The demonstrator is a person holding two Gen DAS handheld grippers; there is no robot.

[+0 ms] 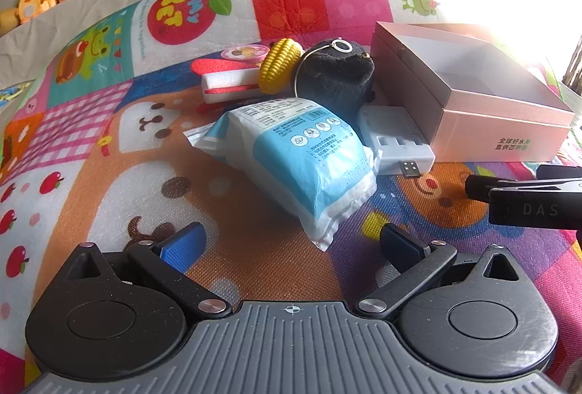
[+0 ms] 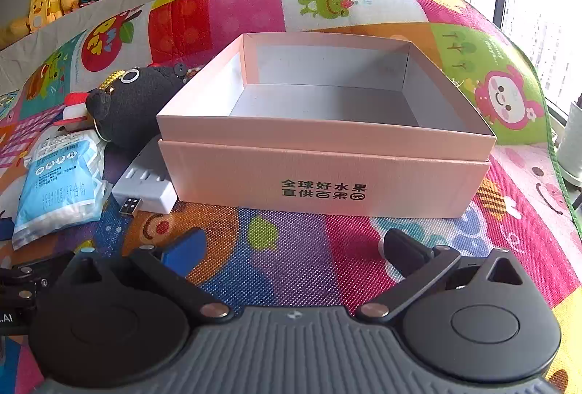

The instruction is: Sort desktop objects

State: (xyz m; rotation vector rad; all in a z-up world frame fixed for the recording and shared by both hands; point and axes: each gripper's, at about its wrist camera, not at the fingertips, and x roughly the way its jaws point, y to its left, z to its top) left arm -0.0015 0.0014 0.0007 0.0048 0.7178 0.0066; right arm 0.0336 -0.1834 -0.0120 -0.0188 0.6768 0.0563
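The pink box (image 2: pixel 323 175) stands open and empty on the colourful play mat (image 2: pixel 291 248), toward its right edge; just left of it lies a white charger (image 1: pixel 396 143), touching a blue-white tissue pack (image 1: pixel 302 168); behind them sit a black plush toy (image 1: pixel 338 81), a yellow toy corn (image 1: pixel 278 70) and a red-white foam piece (image 1: pixel 225 84); the left claw (image 1: pixel 291 245) and the right claw (image 2: pixel 291 248) both hover wide open, holding nothing.
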